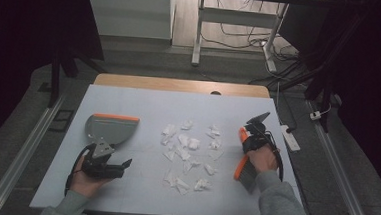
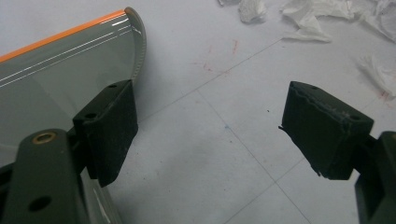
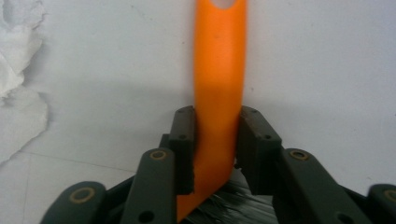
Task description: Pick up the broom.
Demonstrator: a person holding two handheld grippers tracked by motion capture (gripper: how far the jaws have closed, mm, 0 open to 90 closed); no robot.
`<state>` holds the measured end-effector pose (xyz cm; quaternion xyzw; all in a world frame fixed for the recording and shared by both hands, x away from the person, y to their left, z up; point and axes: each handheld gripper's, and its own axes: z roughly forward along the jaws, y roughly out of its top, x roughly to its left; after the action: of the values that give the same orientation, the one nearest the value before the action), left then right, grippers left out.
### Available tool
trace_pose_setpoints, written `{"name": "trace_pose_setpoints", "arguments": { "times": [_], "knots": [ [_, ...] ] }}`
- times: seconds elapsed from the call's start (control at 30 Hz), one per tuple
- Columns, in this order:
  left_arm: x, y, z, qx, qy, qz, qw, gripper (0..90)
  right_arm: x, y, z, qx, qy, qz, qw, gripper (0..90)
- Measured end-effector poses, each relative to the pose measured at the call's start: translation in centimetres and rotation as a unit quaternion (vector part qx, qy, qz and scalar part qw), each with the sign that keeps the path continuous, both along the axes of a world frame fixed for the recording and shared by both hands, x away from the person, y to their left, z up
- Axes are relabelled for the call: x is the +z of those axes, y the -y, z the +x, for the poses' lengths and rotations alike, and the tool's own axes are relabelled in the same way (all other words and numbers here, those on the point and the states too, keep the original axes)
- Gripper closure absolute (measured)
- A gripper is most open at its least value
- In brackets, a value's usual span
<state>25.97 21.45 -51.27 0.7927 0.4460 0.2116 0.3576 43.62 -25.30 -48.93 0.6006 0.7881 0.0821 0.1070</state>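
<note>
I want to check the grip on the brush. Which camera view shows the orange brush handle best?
The right gripper view: the brush handle sits close up, clamped between the right gripper. In the high view the brush is small, partly behind the hand. The left gripper view looks toward the dustpan instead.

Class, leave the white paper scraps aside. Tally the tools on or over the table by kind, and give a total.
Dustpan, grey with an orange edge: 1
Brush, orange handle: 1
Hand-held grippers: 2, the left hand-held gripper open by the dustpan and the right hand-held gripper shut on the brush handle
Total: 4
</note>
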Motion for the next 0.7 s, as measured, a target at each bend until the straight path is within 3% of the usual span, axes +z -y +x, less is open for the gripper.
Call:
{"name": "trace_pose_setpoints", "arguments": {
  "times": [0.2,0.53,0.7],
  "knots": [
    [0.02,0.05,-0.04,0.000,0.001,0.001,1.0000,19.0,-0.02,0.14,-0.20,0.027,0.009,0.000,0.9996,70.9],
    [-0.10,-0.06,0.08,0.001,0.000,0.000,1.0000,19.1,0.20,0.23,0.07,0.071,-0.004,-0.006,0.9974,71.1],
    [-0.15,-0.12,0.11,0.000,0.000,-0.003,1.0000,19.1,0.75,0.51,-0.04,0.090,-0.011,0.002,0.9959,71.2]
  ]
}}
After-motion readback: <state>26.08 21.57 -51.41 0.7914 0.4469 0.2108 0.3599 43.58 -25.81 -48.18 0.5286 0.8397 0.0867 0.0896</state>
